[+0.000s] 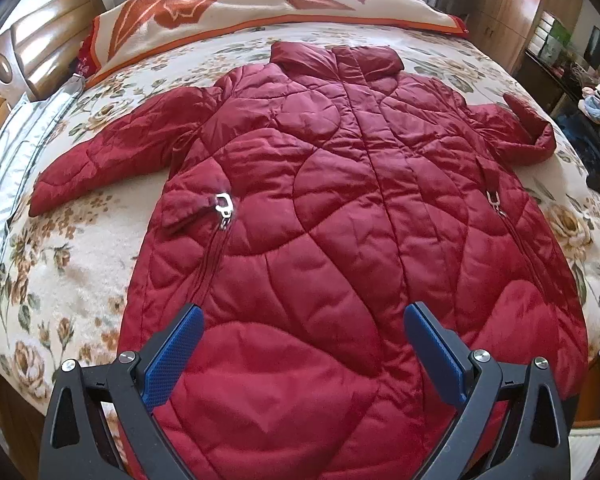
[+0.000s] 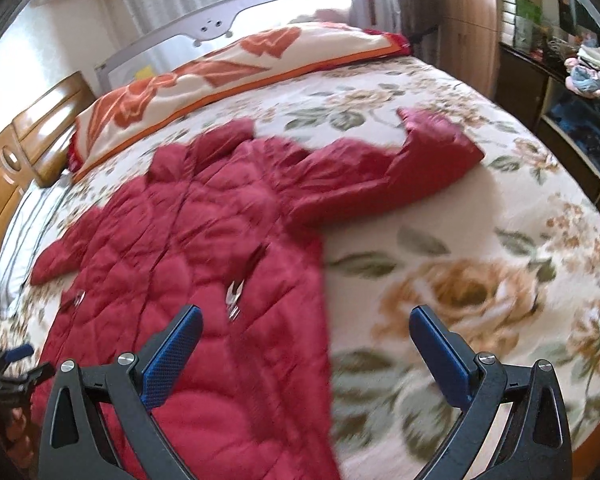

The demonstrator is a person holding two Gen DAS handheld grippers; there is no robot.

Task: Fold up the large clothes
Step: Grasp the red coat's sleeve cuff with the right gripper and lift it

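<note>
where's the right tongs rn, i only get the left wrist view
Observer: The right tongs hang open over the coat's right edge, half above the bare floral bedspread.
Operator: is that side's sleeve flat
Observer: It juts outward with its cuff bent up.
Operator: can you see my left tongs from there
Observer: Yes, the left tongs sit at the far left edge of the right wrist view, beside the coat's hem.

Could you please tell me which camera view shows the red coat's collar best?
The left wrist view: the collar sits sharp and unobstructed at the top of the coat. The right wrist view shows it obliquely and motion-blurred.
</note>
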